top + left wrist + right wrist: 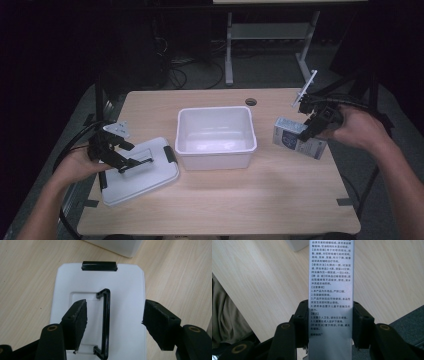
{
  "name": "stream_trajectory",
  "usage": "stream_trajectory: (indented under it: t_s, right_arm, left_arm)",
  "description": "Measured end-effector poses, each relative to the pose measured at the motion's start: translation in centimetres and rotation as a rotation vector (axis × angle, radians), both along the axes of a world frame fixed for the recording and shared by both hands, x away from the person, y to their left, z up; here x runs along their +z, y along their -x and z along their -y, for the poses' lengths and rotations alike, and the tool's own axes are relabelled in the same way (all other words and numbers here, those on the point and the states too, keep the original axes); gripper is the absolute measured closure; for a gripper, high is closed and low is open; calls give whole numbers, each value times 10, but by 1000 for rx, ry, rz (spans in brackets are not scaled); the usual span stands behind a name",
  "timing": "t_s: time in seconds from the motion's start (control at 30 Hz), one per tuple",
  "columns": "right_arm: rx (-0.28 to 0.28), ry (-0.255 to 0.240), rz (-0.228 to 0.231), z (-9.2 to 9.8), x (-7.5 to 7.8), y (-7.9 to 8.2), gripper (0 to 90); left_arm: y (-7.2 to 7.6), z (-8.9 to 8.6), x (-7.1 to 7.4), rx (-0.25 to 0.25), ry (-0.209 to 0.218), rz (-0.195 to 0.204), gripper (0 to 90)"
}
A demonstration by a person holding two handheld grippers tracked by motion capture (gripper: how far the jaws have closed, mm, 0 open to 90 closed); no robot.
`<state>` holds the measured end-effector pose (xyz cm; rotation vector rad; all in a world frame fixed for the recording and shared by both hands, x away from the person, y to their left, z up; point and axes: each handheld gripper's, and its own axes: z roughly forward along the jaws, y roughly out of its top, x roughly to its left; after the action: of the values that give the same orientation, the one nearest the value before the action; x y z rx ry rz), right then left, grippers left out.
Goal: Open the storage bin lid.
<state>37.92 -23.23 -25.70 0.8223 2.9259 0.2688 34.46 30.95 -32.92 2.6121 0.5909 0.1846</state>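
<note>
Counting what lies on the wooden table: one white bin, one white lid, one printed carton. The bin stands at the centre with nothing inside it. The lid lies flat to its left, with one black handle on top and a black clip on its far edge. The left gripper hangs released above the lid, jaws astride the handle. The right gripper is clenched on the carton at the table's right side.
</note>
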Motion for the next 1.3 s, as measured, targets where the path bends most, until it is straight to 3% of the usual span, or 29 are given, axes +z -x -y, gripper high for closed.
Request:
stream_trajectory:
  t_s: [0.4, 0.6, 1.3]
  right_arm:
    - [52, 7, 24, -14, 27, 4, 557]
    - [89, -14, 34, -26, 39, 6, 557]
    - [184, -31, 57, -64, 53, 5, 557]
  left_arm:
    - [0, -1, 1, 7, 4, -1, 349]
    - [0, 0, 1, 3, 4, -2, 348]
    - [-1, 4, 2, -10, -8, -5, 348]
